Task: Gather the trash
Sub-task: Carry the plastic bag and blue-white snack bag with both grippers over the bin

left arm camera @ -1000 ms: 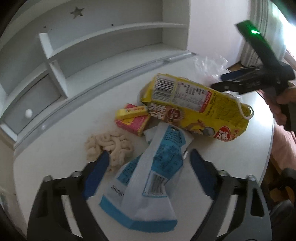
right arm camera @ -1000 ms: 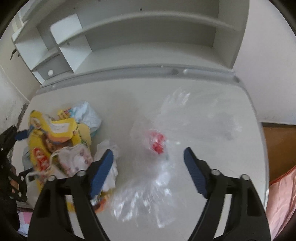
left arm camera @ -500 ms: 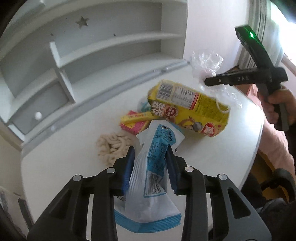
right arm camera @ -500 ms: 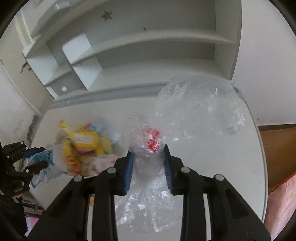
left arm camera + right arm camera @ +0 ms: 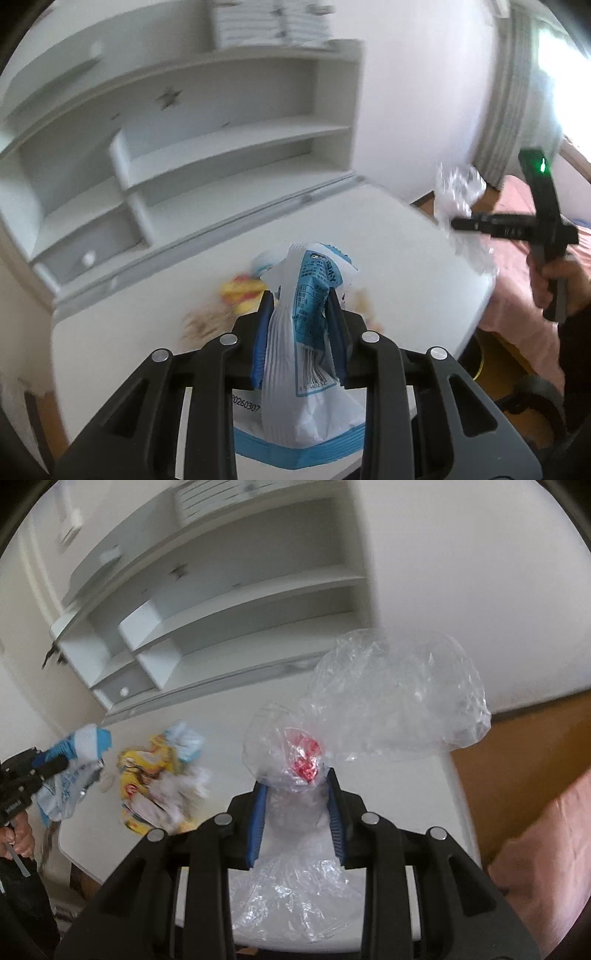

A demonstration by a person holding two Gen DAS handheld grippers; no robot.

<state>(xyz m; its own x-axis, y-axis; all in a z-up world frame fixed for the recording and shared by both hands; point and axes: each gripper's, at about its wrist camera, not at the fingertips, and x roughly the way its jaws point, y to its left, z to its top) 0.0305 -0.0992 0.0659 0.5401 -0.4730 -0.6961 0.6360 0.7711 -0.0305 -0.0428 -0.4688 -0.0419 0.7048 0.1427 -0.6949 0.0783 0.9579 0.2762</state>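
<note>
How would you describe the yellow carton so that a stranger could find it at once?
Start at the white desk below the wall shelves. Near its left end lies a heap of litter. The yellow carton is in it, the one bright yellow piece among pale crumpled wrappers, still on the desk.

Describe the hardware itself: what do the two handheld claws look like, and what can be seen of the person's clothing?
Both claws, left claw and right claw, have matte black cut-out linkage arms with silver pivot bolts and ribbed blue pads. Seen from the left wrist view, the right unit is a black pistol-grip frame with a green light. A dark sleeve shows at the wrist.
</note>
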